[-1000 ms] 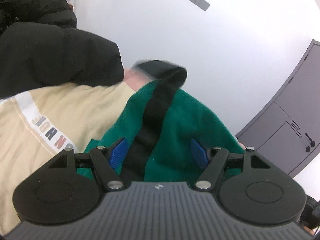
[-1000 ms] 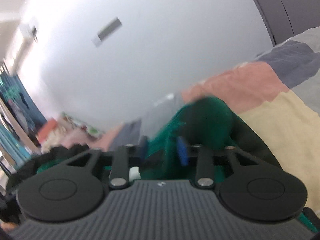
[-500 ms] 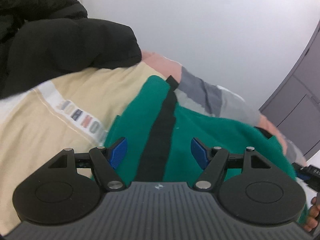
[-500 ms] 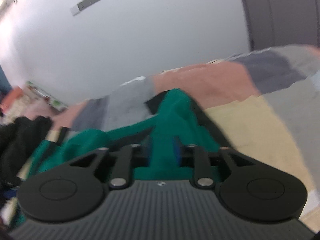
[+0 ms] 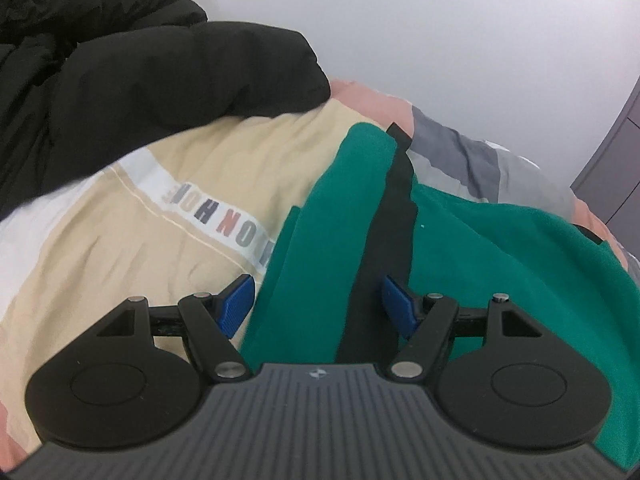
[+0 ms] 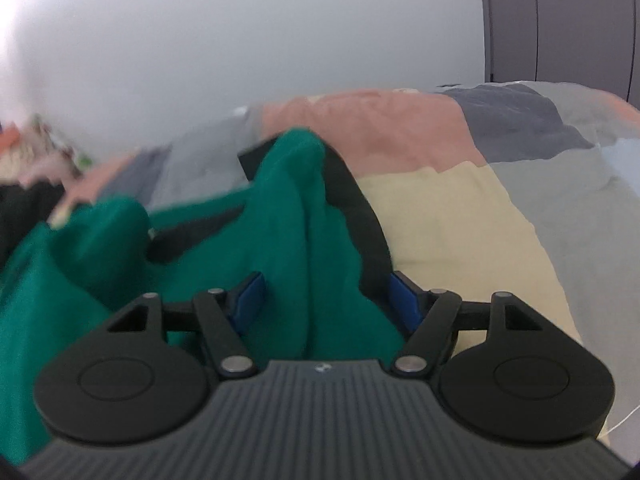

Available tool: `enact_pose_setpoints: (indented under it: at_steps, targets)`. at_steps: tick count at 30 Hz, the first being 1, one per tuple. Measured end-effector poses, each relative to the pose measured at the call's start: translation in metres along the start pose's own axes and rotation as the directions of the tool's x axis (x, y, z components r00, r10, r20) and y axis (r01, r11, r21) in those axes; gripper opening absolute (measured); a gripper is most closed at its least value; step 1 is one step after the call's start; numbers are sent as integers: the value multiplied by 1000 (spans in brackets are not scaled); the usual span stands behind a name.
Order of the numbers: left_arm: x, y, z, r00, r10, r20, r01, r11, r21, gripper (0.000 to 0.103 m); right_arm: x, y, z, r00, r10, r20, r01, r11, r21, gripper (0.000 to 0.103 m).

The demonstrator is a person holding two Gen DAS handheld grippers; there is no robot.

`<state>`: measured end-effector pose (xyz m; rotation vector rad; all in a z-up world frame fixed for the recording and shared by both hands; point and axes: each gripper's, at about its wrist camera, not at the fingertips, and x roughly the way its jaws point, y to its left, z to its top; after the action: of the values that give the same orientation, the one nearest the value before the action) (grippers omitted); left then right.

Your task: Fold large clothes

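Observation:
A green garment (image 5: pixel 500 248) with a black stripe (image 5: pixel 384 240) lies on a patchwork bedspread (image 5: pixel 160 240). My left gripper (image 5: pixel 318 304) is open, with the garment's striped edge lying loose between its blue pads (image 5: pixel 236 300). In the right wrist view the same green garment (image 6: pixel 280 220) is bunched in folds, with a black band (image 6: pixel 360 216) on its right side. My right gripper (image 6: pixel 324 300) is open, and green cloth lies between its blue pads (image 6: pixel 250 296).
A black puffy jacket (image 5: pixel 120 72) lies at the back left of the bed. A white wall (image 5: pixel 440 20) stands behind the bed. Grey cabinet doors (image 6: pixel 560 20) stand at the right. Bedspread patches of pink, grey and cream (image 6: pixel 460 220) lie to the right of the garment.
Both grippers have come down with the garment, which now rests on the bed instead of hanging lifted. The right gripper's jaws have opened wider and let go of the cloth.

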<state>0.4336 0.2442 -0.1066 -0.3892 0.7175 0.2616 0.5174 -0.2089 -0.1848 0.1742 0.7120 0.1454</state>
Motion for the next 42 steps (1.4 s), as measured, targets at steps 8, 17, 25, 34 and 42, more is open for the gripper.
enact_pose_setpoints:
  at_steps: [8,17,25,34,42]
  targets:
    - [-8,-5,-3,999,12,44,-13,1000,18,26,-23,10,-1,991,-15,131,25,997,-70,12]
    - [-11,3,3,997,-6,74,8,1000,-24,17,-19,-19,2,983,-107,149,101,994,47,12]
    - [-17,-1,3,997,39,62,-39,999,0,52,-12,-19,-6,990,-88,113,80,995,67,18]
    - [-83,-30,-9,980,-22,200,7,997,76,69,-81,-1,-8,977,18,214,-31,998,58,53]
    - [-103,-77,-36,970,-173,168,135,967,218,69,-117,58,-25,949,250,193,-235,967,-95,52]
